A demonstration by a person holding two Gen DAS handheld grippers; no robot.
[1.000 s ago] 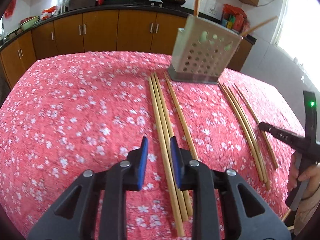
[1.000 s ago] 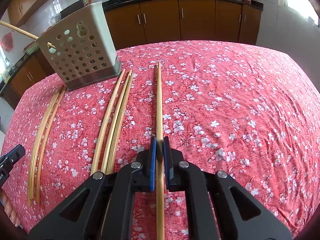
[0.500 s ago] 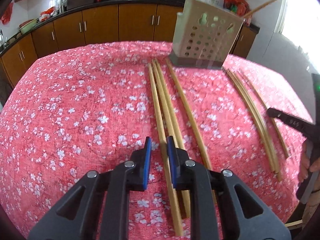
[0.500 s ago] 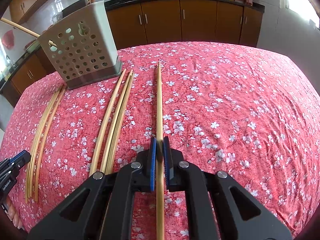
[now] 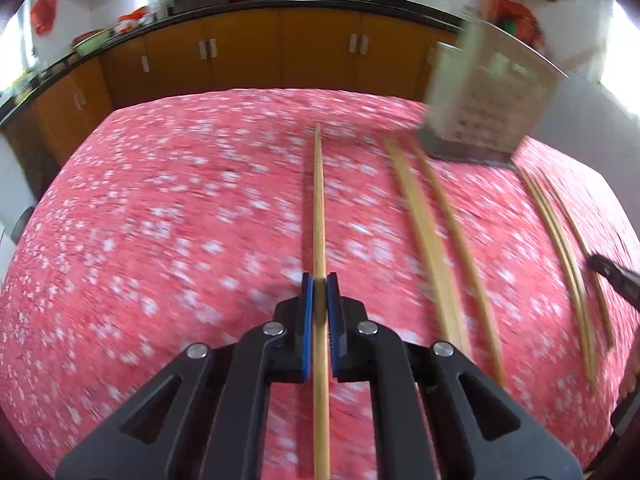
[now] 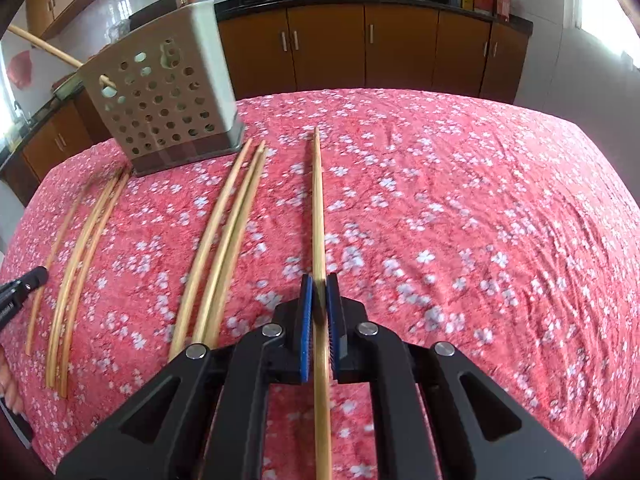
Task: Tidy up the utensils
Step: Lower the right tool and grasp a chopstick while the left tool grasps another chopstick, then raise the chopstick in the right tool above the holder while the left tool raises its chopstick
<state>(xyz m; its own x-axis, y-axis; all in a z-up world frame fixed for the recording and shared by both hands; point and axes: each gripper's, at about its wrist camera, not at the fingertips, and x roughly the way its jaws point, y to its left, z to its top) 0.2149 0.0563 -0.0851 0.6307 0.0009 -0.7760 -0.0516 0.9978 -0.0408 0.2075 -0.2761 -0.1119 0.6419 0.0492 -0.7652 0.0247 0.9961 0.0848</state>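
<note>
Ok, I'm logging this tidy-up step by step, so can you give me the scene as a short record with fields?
Surface: red flowered tablecloth
Left gripper: shut on a chopstick
Right gripper: shut on a second chopstick
Holder: perforated, upright at the far side, sticks poking out of it
Loose chopsticks: two bunches lying on the cloth in front of the holder
Image quality: left wrist view blurred
</note>
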